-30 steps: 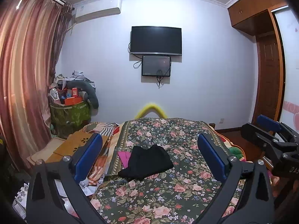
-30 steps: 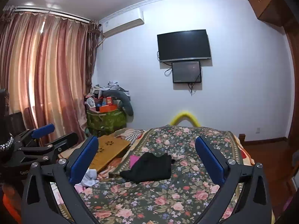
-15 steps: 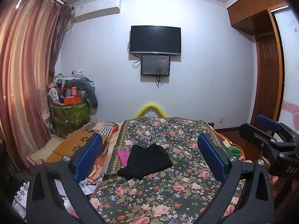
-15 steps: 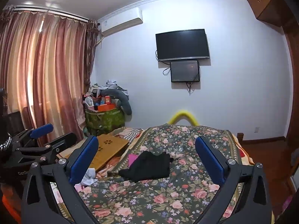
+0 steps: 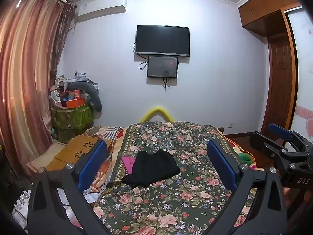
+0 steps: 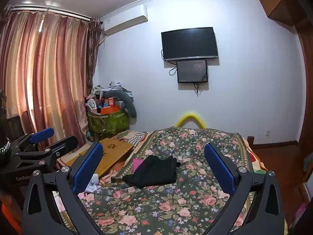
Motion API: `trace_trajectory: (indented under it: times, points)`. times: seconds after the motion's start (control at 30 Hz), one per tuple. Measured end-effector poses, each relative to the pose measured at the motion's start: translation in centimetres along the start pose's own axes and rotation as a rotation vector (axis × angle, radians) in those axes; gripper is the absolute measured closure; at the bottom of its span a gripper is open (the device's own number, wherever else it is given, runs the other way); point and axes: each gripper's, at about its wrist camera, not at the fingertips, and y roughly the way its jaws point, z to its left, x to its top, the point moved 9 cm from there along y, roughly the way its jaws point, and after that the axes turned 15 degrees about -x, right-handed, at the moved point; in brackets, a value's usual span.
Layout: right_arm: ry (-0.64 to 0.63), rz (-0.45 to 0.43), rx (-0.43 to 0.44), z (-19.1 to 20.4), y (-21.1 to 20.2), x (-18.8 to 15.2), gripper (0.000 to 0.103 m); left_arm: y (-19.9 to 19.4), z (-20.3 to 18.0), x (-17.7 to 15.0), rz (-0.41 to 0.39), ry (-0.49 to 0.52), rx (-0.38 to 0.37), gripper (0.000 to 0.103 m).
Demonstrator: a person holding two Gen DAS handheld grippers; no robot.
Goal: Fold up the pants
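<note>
Both grippers, left and right, jaws spread, empty, well short of crumpled pants on bed. Risk: pinching pink cloth alongside.

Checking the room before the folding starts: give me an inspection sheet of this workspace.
Surface: bed with floral bedspread, largely bare.
Job's things: black pants in a rumpled heap, untouched.
Clutter: pink cloth beside the pants; wooden lap desk at the bed's left; heaped green bin.
Grippers: left claw and right claw open, empty, short of the pants.
Cables: dangling under the wall TV.
Surroundings: curtains, air conditioner.
</note>
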Motion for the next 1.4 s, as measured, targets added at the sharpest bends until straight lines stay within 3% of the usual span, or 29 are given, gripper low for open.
trace_trajectory:
  times: [1.4]
  points:
    - [0.016,-0.001,-0.018,-0.34,-0.30,0.31,0.000,0.05,-0.46,0.18,0.011,0.011,-0.042,0.000]
